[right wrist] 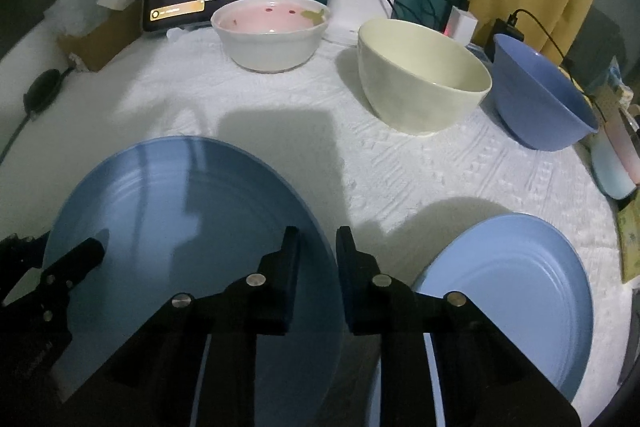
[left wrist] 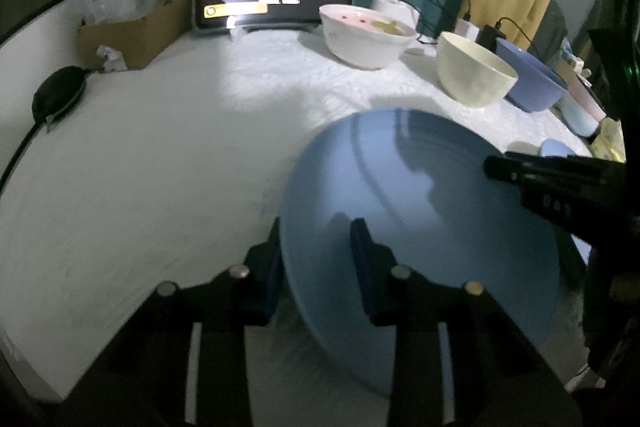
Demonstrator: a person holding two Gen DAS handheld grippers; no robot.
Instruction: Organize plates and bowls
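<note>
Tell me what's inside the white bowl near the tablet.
The white bowl has a pinkish interior with small red dots and a greenish patch near its right rim. Whether that is food or glaze can't be told; its near wall hides the bottom.

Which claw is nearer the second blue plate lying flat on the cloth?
Right. The right claw sits just beside the flat plate, gripping the lifted plate on its rim; the left claw holds that plate's far edge.

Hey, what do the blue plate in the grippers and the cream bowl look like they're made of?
Blue plate: probably glazed ceramic, though hard plastic is possible; its smooth face shows soft reflections and faint concentric rings. Cream bowl: likely glazed ceramic or stoneware, with a thick wall, an even sheen and a small foot at the base.
</note>
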